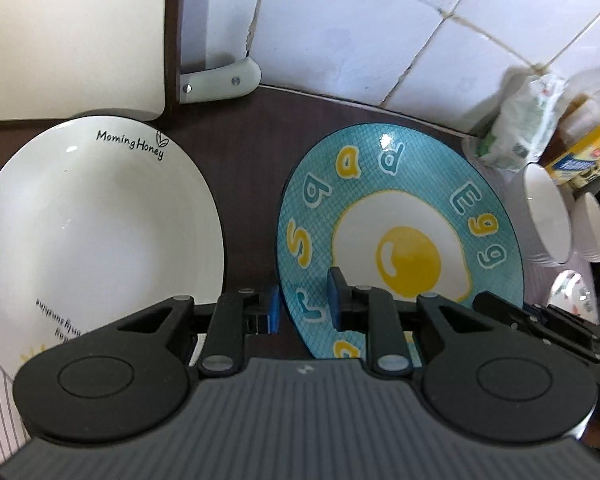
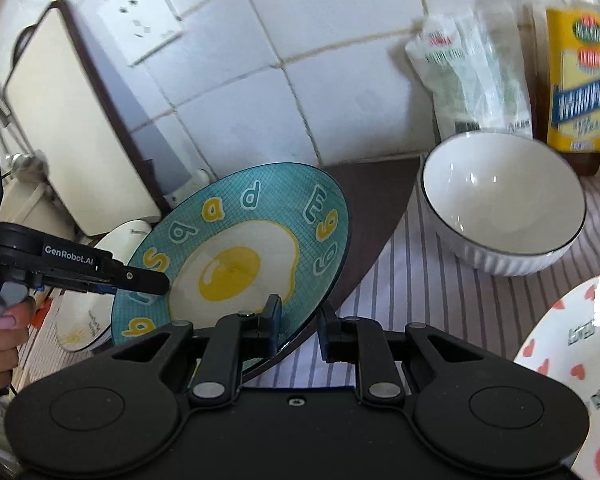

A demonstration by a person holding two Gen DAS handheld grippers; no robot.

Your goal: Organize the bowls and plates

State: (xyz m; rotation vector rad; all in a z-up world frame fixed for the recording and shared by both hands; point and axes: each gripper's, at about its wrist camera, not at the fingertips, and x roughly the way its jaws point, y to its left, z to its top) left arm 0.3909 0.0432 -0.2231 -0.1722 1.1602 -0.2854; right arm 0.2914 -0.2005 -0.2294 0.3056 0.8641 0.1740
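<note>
A blue plate with a fried-egg picture (image 1: 400, 240) (image 2: 240, 264) is held tilted above the counter by both grippers. My left gripper (image 1: 304, 306) has its fingers on either side of the plate's left rim, and it shows in the right wrist view (image 2: 140, 280). My right gripper (image 2: 298, 326) straddles the plate's near right rim, jaws a little apart. A white "Morning Honey" plate (image 1: 96, 224) (image 2: 84, 328) lies flat to the left, under the blue plate's edge. A white ribbed bowl (image 2: 504, 204) (image 1: 548, 216) stands to the right.
A heart-patterned plate (image 2: 572, 368) lies at the near right. An oil bottle (image 2: 576, 76) and a plastic bag (image 2: 464, 76) stand against the tiled wall. A cream cutting board (image 2: 68, 120) (image 1: 68, 36) leans at the left. A striped cloth (image 2: 420, 280) covers the counter.
</note>
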